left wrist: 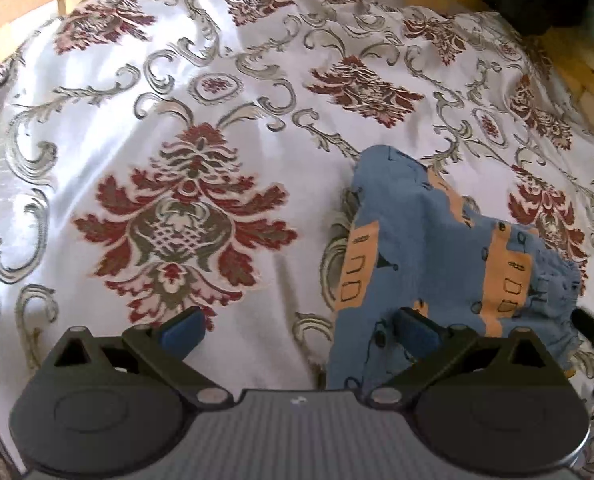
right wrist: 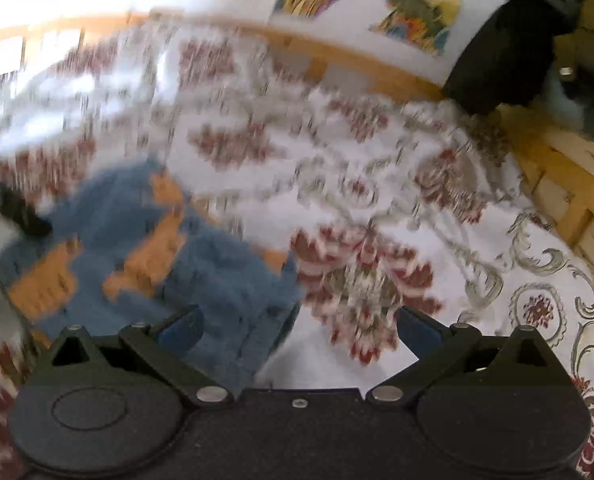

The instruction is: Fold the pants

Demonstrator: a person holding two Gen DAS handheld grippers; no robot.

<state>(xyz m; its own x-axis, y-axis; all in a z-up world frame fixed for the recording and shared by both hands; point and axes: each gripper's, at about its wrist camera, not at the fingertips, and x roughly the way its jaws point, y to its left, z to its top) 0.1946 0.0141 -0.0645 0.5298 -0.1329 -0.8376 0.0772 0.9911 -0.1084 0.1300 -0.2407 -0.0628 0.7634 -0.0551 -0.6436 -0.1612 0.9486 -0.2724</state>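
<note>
While the right view blurs, both hand-held grippers (left wrist: 297, 330) (right wrist: 299, 328) gape over crumpled pants (left wrist: 437, 248).

Both views are brightly lit by daylight, with glare washed over the far left. The right wrist view is heavily smeared by motion blur. Straight edges are bowed by fisheye distortion.

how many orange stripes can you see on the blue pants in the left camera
3: one along the pants' left edge, one up the middle, one at right. Folds may hide more.
</note>
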